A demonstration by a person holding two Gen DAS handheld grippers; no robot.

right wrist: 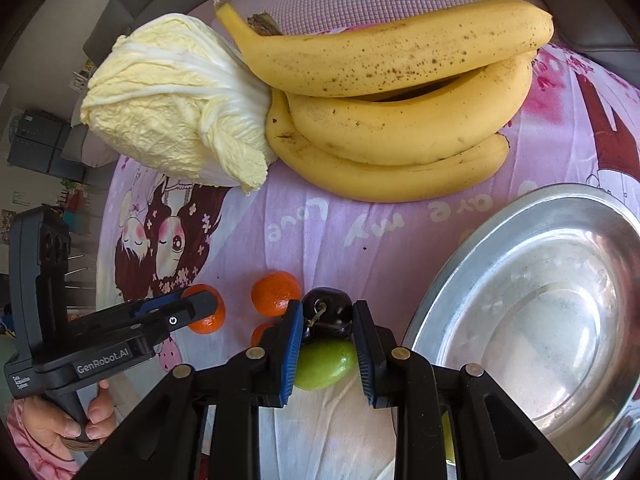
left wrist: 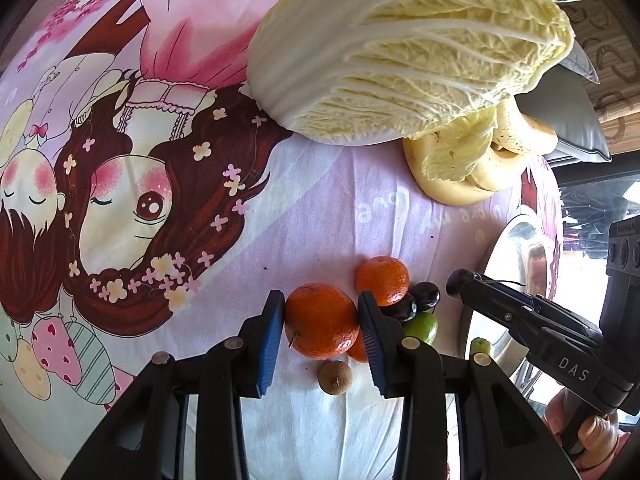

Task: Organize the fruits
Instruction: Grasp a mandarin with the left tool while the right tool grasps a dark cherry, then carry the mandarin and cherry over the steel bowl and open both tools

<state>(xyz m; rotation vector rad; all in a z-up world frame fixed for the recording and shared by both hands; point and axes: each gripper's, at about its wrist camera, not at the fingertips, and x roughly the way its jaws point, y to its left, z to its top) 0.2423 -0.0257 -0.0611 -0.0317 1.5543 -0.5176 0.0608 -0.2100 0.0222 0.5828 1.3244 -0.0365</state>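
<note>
Left tool (left wrist: 322, 334): pinching a tangerine (left wrist: 320, 320) between its blue pads.
Right tool (right wrist: 327, 326): pinching a dark plum (right wrist: 326, 312), green fruit (right wrist: 324, 364) just below.
Metal basin (right wrist: 532, 320): right of the right tool.

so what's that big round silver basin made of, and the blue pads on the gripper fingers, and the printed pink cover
Big round silver basin: looks like thin metal, steel or aluminium, with a dull brushed shine and blurred reflections. Blue pads on the gripper fingers: probably rubber or soft plastic, matte and ribbed along the edge. Printed pink cover: woven fabric, likely cotton, matte with soft creases.
</note>
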